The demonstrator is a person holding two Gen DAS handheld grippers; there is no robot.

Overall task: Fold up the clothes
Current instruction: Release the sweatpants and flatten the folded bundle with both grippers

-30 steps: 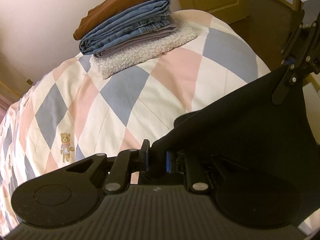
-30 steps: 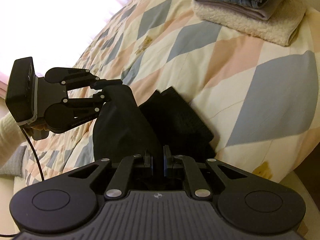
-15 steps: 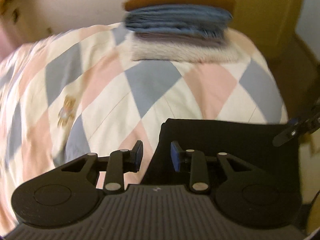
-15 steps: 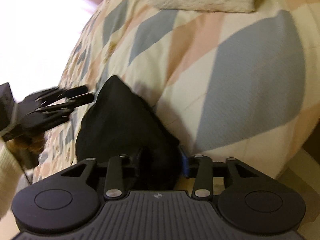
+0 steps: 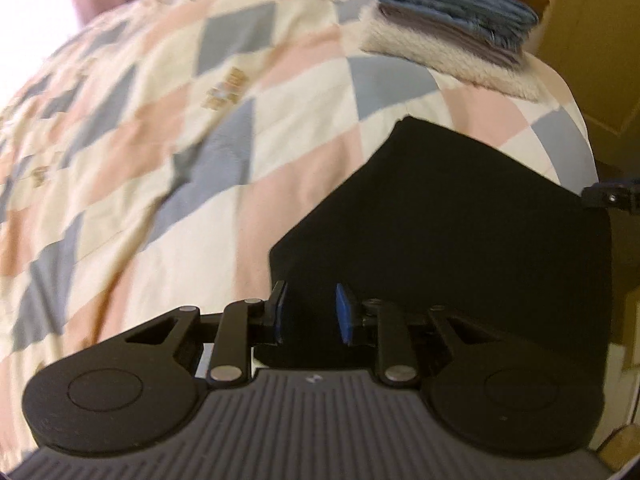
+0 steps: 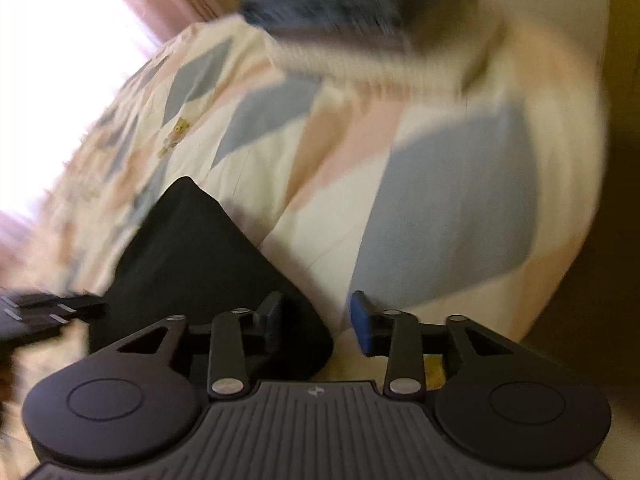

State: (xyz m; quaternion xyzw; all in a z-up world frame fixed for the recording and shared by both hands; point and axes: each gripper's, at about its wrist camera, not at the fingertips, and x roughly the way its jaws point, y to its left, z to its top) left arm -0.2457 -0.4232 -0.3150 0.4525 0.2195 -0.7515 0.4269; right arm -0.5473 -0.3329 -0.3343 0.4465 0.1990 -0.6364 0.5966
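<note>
Your left gripper [image 5: 309, 312] and right gripper [image 6: 316, 322] have both let go, jaws wide; the black garment [image 5: 460, 232] lies at the quilt's [image 5: 200, 120] near edge.

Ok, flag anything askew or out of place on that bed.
Nothing stands out. The black garment lies folded near the edge of the checked quilt, and the stack of folded clothes sits tidy at the far corner. Both grippers, left and right, are open.

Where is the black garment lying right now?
The black garment lies folded on the checked quilt near the bed's right edge, directly ahead of both open grippers, with the stack of folded clothes beyond it.
</note>
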